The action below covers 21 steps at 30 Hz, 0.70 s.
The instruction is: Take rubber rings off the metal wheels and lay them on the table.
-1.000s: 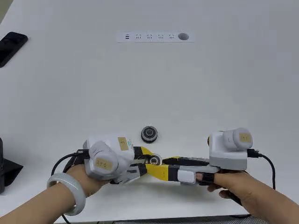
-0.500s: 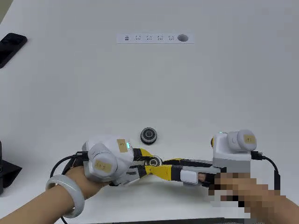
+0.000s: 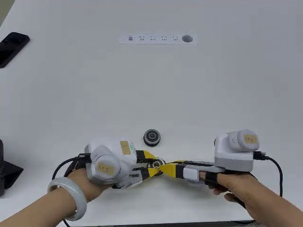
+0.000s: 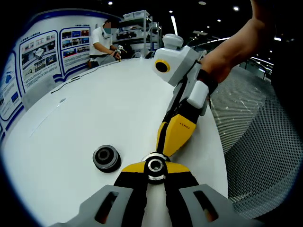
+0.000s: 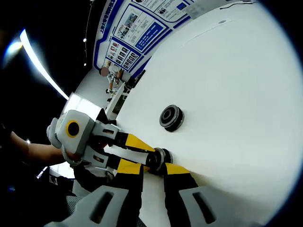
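Note:
A small metal wheel (image 3: 155, 163) with a black rubber ring sits near the table's front edge, and both grippers meet on it. My left gripper (image 3: 150, 165) comes from the left, shut on the wheel (image 4: 155, 166) between its yellow tips. My right gripper (image 3: 165, 168) reaches in from the right, its yellow tips closed against the ring at the wheel's rim (image 5: 161, 158). A second wheel (image 3: 152, 137) with its black ring on lies flat on the table just behind them, also in the left gripper view (image 4: 106, 158) and the right gripper view (image 5: 171, 117).
A white power strip (image 3: 157, 38) lies far back on the white table (image 3: 213, 94). A black phone (image 3: 13, 47) is at the far left, and a dark object (image 3: 4, 171) at the left edge. Cables trail from both grippers by the table's front edge.
The right gripper's jaws have narrowed from a wider spread to closed on the wheel's rim. The left gripper has kept its hold, and the second wheel has stayed put.

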Each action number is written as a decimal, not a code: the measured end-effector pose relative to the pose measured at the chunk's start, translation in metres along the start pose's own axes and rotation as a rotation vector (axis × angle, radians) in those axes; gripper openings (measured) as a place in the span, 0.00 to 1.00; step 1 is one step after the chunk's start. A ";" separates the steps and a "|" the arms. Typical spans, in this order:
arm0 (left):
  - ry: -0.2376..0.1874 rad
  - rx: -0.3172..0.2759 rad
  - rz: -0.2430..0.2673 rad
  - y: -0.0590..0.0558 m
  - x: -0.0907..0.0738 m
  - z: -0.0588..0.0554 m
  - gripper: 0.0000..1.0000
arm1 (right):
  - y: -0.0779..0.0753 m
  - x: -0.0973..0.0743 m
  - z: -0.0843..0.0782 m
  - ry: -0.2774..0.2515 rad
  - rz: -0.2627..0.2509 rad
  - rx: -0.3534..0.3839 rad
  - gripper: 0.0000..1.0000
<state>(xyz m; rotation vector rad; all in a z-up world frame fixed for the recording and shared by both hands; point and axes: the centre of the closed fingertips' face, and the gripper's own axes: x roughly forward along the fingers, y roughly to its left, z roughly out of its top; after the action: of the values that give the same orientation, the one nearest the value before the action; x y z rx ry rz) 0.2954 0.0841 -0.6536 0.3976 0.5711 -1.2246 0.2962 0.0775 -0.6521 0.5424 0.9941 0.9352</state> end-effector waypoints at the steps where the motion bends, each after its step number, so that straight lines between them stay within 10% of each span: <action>1: 0.000 0.001 0.000 0.000 0.000 0.000 0.13 | -0.001 0.000 0.000 0.000 -0.003 0.002 0.17; 21: -0.001 0.002 0.000 0.000 0.000 -0.001 0.13 | -0.012 0.002 -0.001 0.010 -0.062 0.015 0.05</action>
<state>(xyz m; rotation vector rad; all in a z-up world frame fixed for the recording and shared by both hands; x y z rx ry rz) 0.2956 0.0845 -0.6546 0.3991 0.5693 -1.2258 0.3008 0.0731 -0.6621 0.5170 1.0228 0.8763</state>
